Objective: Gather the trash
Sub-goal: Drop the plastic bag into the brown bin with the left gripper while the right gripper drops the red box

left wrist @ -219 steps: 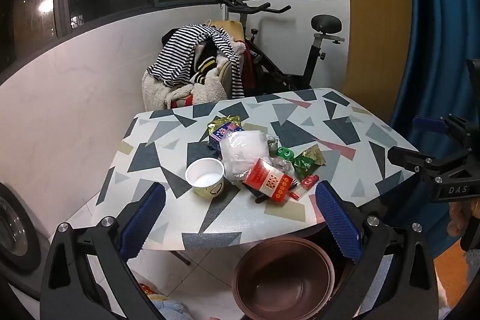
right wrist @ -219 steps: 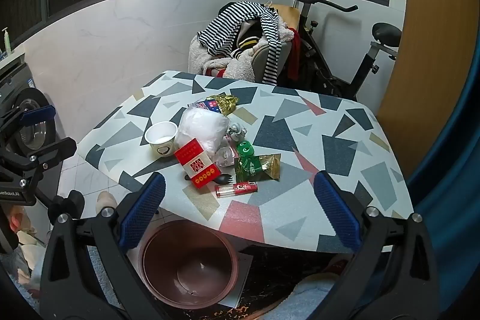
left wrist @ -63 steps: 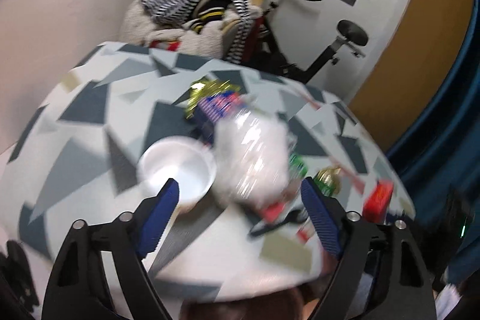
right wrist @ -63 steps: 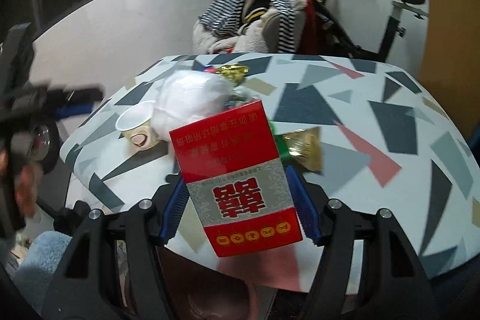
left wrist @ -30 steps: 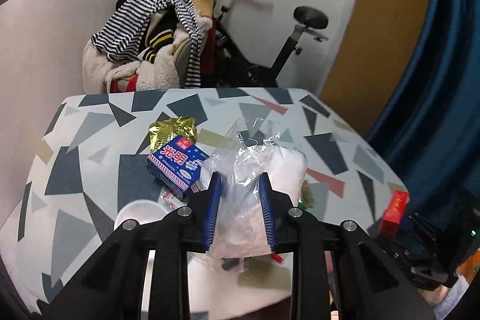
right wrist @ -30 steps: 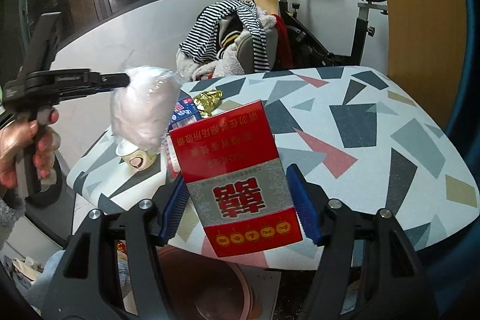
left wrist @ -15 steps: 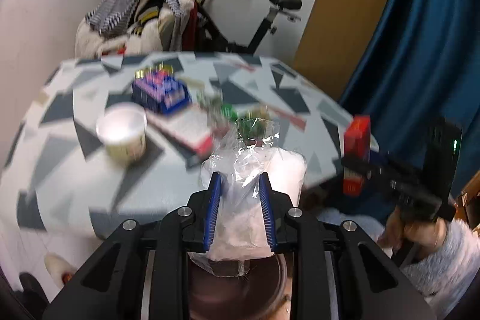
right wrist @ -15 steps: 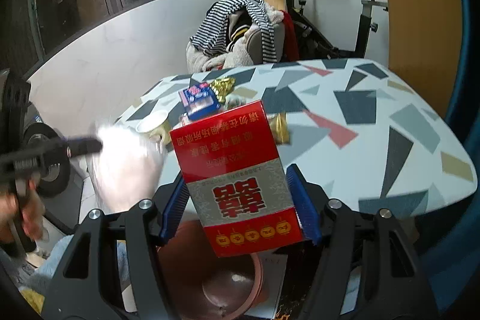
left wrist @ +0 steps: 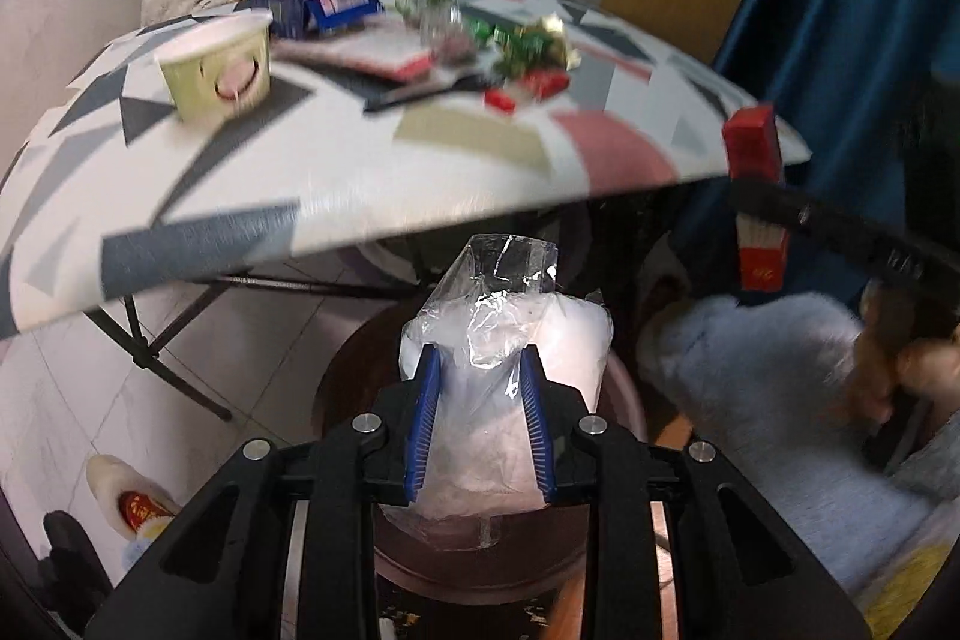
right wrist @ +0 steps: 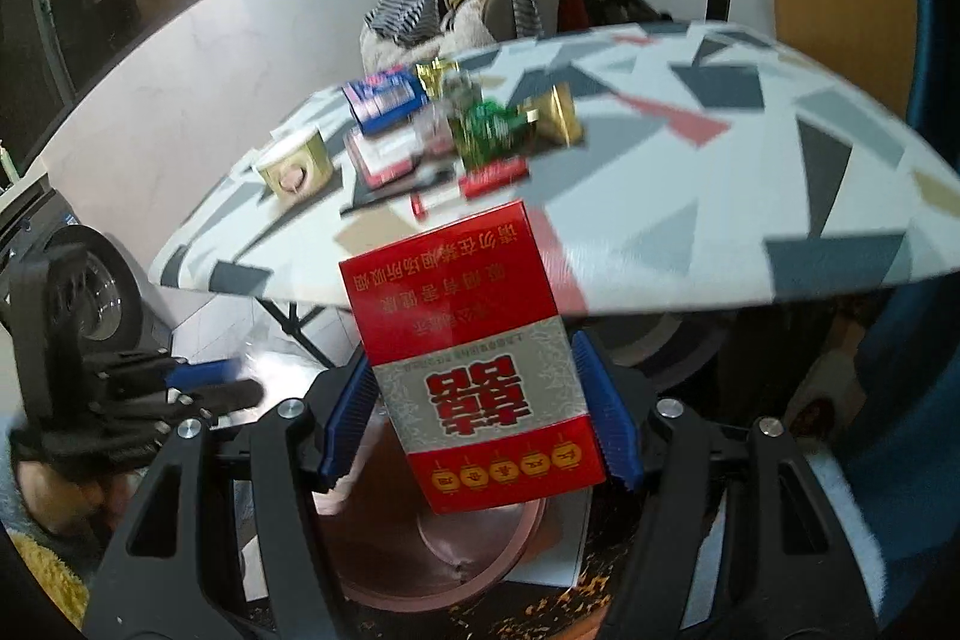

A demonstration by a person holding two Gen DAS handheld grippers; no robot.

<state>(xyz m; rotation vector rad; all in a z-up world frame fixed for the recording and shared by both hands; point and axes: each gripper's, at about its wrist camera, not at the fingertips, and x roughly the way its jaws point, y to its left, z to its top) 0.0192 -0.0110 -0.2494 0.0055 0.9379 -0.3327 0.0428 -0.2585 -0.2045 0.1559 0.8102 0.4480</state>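
your left gripper (left wrist: 480, 370) is closed on a clear plastic bag (left wrist: 510, 340) with white stuff inside, and the blue pads (left wrist: 423, 418) press its sides. the bag hangs right above the brown bin (left wrist: 354, 376) on the floor, below the table (left wrist: 300, 196) edge. your right gripper (right wrist: 480, 394) clamps a red box (right wrist: 474, 370) between its pads, over the same bin (right wrist: 444, 568). on the table there are a paper cup (left wrist: 213, 64), a blue box (left wrist: 315, 1), green and gold wrappers (left wrist: 528, 40) and a black spoon (left wrist: 420, 91).
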